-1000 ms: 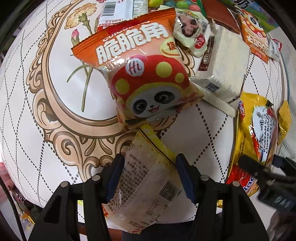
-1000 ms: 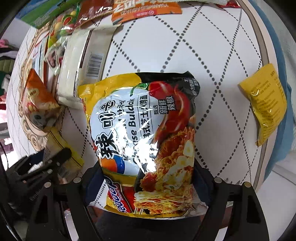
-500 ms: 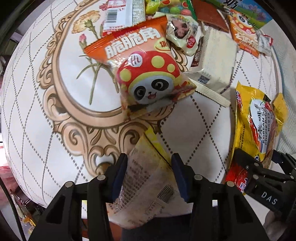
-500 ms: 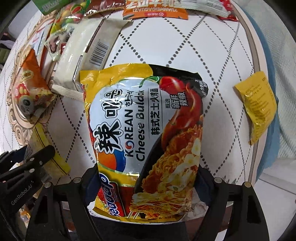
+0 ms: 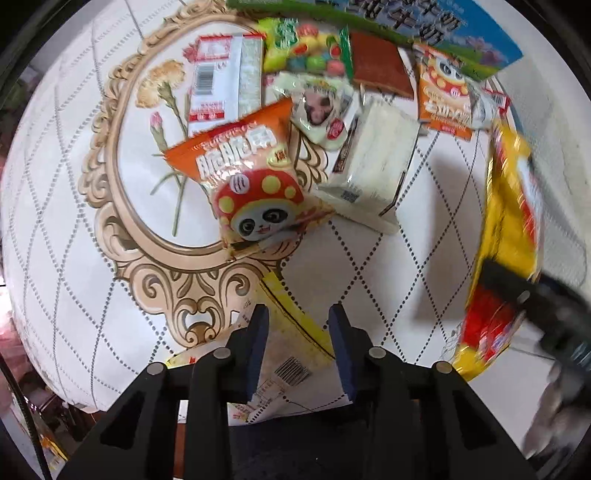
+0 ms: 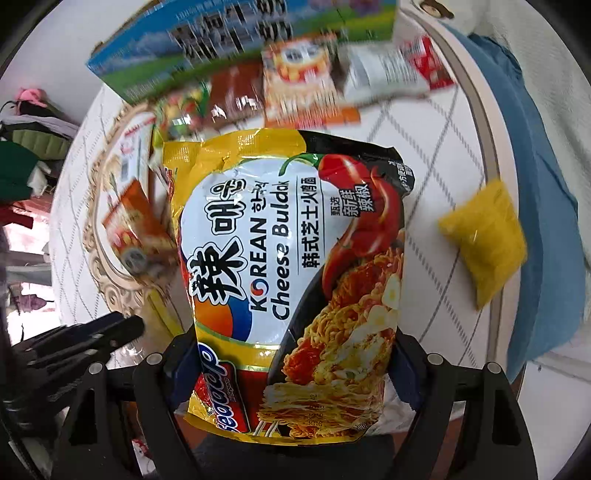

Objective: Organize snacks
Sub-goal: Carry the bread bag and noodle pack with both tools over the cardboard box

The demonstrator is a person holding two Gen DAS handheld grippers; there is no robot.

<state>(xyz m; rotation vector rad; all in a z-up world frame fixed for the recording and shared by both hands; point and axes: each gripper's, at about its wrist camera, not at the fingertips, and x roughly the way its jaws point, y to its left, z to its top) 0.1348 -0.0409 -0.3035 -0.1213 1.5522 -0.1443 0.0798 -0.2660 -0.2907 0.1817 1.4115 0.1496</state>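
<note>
Hidden, cropped and blurred parts

The noodle packet [image 6: 295, 266] covers the right gripper's fingertips and much of the snack row behind it; that row and the yellow sachet [image 6: 484, 240] are smeared by motion. In the left view the right gripper [image 5: 535, 306] is blurred, the milk carton [image 5: 424, 26] is cut by the top edge, and the label print on the flat packet [image 5: 291, 365] is too small to read.

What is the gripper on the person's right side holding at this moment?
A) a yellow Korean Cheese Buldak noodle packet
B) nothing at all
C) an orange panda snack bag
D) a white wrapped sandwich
A: in the right wrist view the right gripper has its fingers closed on the lower edges of the noodle packet, which stands up in front of the camera above the table.
</note>
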